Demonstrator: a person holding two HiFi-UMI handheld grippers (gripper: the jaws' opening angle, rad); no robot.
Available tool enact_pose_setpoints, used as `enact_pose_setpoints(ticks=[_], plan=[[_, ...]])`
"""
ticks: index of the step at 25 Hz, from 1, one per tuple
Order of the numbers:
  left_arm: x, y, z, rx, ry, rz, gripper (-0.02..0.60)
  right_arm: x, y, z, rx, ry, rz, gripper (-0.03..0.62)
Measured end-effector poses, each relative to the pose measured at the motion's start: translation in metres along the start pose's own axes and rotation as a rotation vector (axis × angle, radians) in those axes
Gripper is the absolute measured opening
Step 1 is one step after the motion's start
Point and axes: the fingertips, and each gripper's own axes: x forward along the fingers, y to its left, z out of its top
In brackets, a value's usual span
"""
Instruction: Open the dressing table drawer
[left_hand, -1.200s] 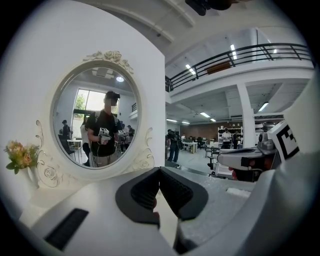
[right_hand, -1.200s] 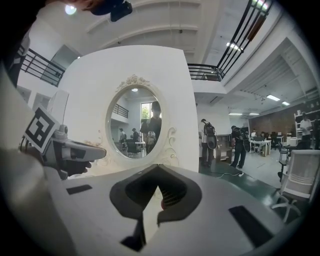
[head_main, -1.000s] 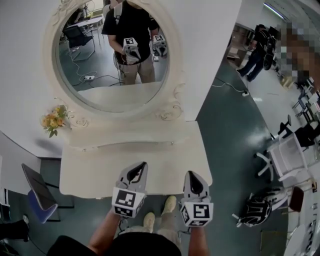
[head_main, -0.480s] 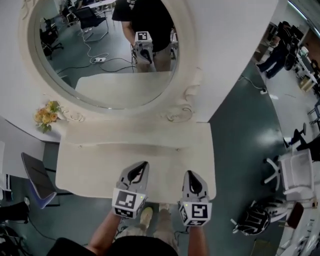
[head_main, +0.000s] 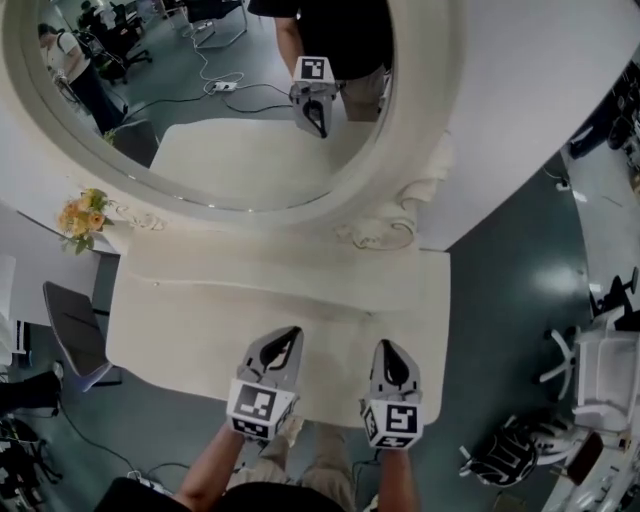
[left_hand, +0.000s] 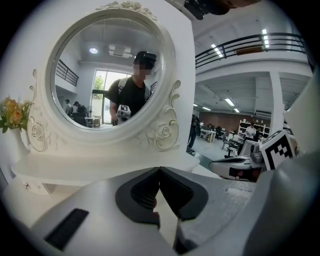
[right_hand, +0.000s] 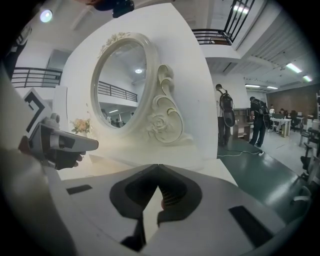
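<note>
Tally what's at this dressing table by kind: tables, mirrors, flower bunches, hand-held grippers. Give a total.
Dressing table: 1
Oval mirror: 1
Flower bunch: 1
Hand-held grippers: 2, the left hand-held gripper and the right hand-held gripper
Total: 5

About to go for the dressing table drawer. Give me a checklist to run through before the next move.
1. Left gripper holds nothing: ok, jaws together.
2. Right gripper holds nothing: ok, jaws together.
3. Jaws apart enough to take a handle: not ok, both shut.
4. Drawer handle in view: cannot tell; the tabletop hides whatever lies below its front edge.
5. Flowers out of the way: ok, far left beside the mirror.
</note>
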Motion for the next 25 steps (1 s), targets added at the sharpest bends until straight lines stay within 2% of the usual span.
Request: enact_pose_setpoints(ticks=[10, 12, 23, 25], plan=[[0.023, 0.014, -0.027, -0.038, 0.045, 0.046, 0.003, 0.044, -0.014, -0.045, 0.003, 0.130, 0.000, 0.005], [0.024, 0.016, -0.031, -0.045, 0.053, 0.055, 0.003, 0.050, -0.015, -0.051, 0.008, 0.150, 0.008, 0.049], [0.027, 0.028, -0.046, -0.082, 0.075, 0.096, 0.003, 0.084, -0.010, -0.063, 0.003, 0.182, 0.043, 0.176], [0.027, 0.029, -0.046, -0.085, 0.076, 0.101, 0.003, 0.089, -0.011, -0.065, 0.001, 0.190, 0.046, 0.184]])
